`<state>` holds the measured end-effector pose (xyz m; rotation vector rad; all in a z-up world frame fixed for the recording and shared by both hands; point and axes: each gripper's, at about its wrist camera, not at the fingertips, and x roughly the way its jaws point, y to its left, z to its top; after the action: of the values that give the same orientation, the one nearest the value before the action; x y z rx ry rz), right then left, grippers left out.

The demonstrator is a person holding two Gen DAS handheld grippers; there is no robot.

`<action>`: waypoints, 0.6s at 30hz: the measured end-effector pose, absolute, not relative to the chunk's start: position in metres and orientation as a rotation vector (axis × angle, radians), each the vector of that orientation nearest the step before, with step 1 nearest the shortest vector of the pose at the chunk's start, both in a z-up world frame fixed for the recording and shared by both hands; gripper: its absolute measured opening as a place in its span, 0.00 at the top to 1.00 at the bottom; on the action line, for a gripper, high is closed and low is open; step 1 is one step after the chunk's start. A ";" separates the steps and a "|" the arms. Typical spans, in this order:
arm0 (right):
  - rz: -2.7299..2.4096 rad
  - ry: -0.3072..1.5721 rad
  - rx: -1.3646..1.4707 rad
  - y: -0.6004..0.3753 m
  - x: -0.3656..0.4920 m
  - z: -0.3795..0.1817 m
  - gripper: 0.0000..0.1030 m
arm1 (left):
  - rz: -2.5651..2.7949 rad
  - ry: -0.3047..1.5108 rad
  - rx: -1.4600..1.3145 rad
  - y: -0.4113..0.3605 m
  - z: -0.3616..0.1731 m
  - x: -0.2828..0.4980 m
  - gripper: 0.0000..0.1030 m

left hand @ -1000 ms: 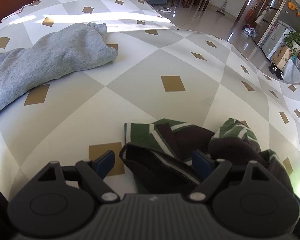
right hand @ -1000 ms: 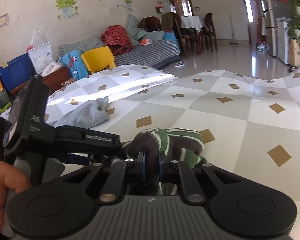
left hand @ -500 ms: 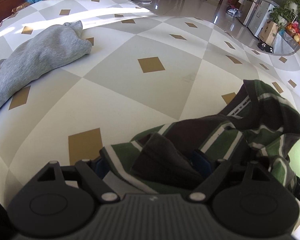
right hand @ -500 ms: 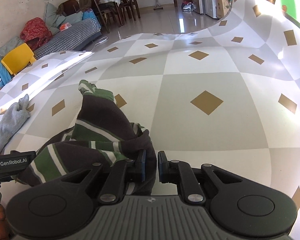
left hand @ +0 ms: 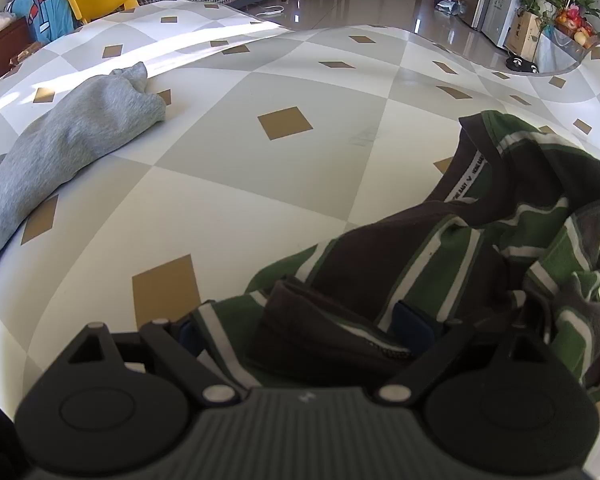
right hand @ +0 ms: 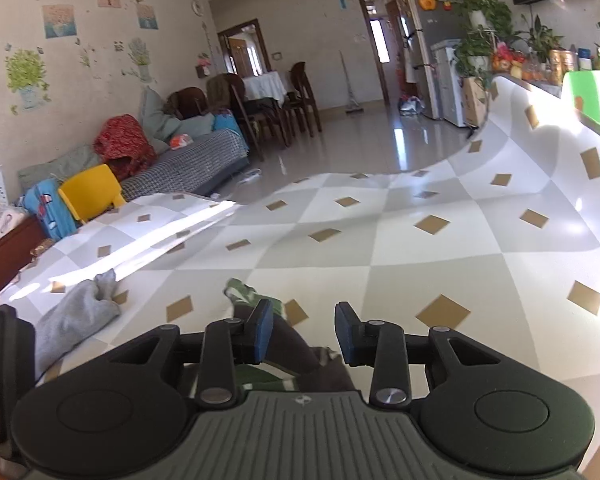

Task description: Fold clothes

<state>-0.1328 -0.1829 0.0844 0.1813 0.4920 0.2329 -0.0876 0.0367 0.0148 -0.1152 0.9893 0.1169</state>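
Observation:
A green, dark-brown and white striped shirt [left hand: 480, 240] lies crumpled on the checked tablecloth [left hand: 260, 184], its collar turned up at the right. My left gripper [left hand: 302, 330] points down into its near edge. The jaws are opening wide, and loose cloth lies across both blue pads [left hand: 414, 324] without being pinched. My right gripper [right hand: 305, 332] hovers just above the same shirt [right hand: 244, 294]. Its jaws are opening and nothing sits between the pads [right hand: 264, 330]. The shirt shows below and behind them.
A grey sweatshirt [left hand: 80, 136] lies on the table's left side, also seen in the right wrist view as a grey sweatshirt [right hand: 76, 312]. Beyond the far table edge stand a yellow chair [right hand: 90, 192], a sofa [right hand: 188, 160] and a dining set. Plants and boxes line the right.
My right gripper let go of the striped shirt, its jaws parted and it tipped upward. The left jaws widened, and the shirt now lies spread toward the right.

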 end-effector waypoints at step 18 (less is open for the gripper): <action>0.262 0.681 0.054 -0.142 -0.108 0.042 0.67 | 0.086 0.991 -0.121 0.030 0.014 -0.090 0.07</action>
<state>-0.1082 -0.1424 0.0422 0.0545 0.6809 0.2616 -0.0898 0.0296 0.0137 -0.1213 0.9909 0.0865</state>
